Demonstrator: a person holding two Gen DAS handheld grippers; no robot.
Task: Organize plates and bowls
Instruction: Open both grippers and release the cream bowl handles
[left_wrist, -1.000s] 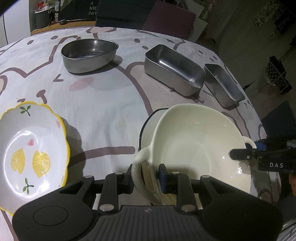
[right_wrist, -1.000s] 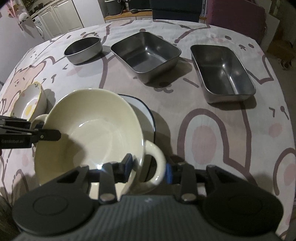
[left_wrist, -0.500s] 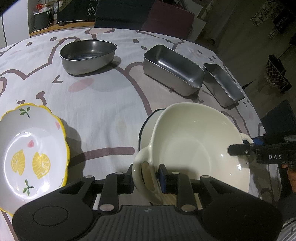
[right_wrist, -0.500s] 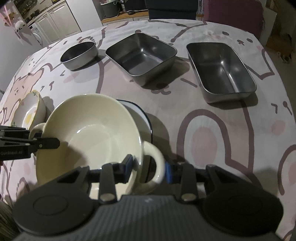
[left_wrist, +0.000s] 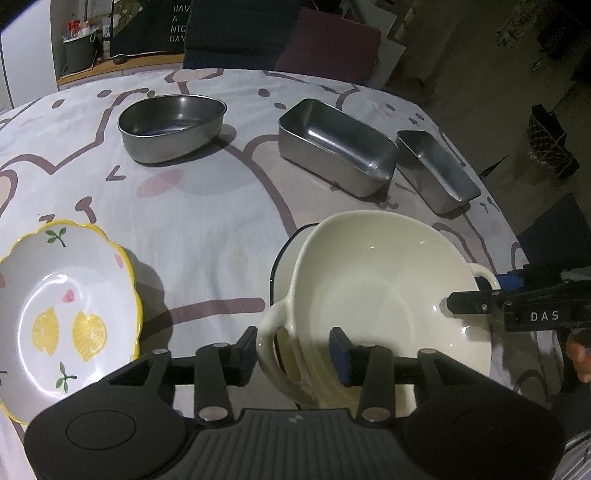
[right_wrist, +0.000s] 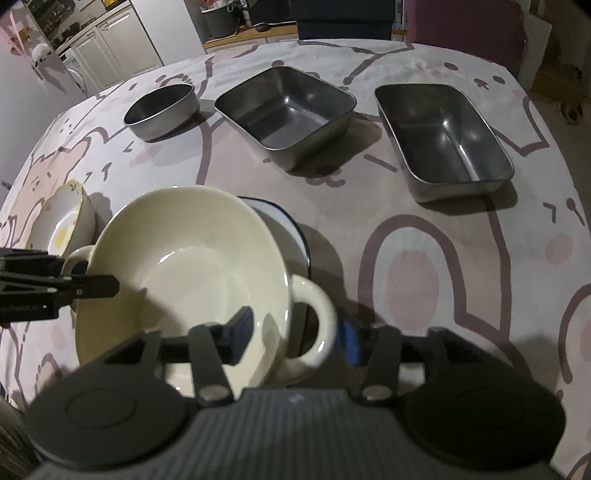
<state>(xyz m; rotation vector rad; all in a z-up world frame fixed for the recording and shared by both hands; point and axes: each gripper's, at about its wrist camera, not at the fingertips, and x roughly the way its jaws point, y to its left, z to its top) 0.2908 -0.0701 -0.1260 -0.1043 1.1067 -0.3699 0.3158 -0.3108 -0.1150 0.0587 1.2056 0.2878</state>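
Note:
A cream two-handled bowl (left_wrist: 384, 280) sits on a white plate with a dark blue rim (left_wrist: 286, 254), tilted slightly. It also shows in the right wrist view (right_wrist: 184, 258), over the plate (right_wrist: 291, 229). My left gripper (left_wrist: 293, 354) is open, its fingers either side of the bowl's near handle. My right gripper (right_wrist: 295, 334) is open around the opposite handle. A lemon-print bowl with a yellow scalloped rim (left_wrist: 62, 314) sits to the left, also in the right wrist view (right_wrist: 61, 221).
A round steel bowl (left_wrist: 171, 125), a rectangular steel pan (left_wrist: 336, 146) and a second steel pan (left_wrist: 437, 170) stand at the back of the cartoon-print tablecloth (left_wrist: 207, 221). The table's right edge drops to a dark floor. Chairs stand behind the table.
Both grippers have opened off the cream bowl's handles. The bowl has settled onto the plate.

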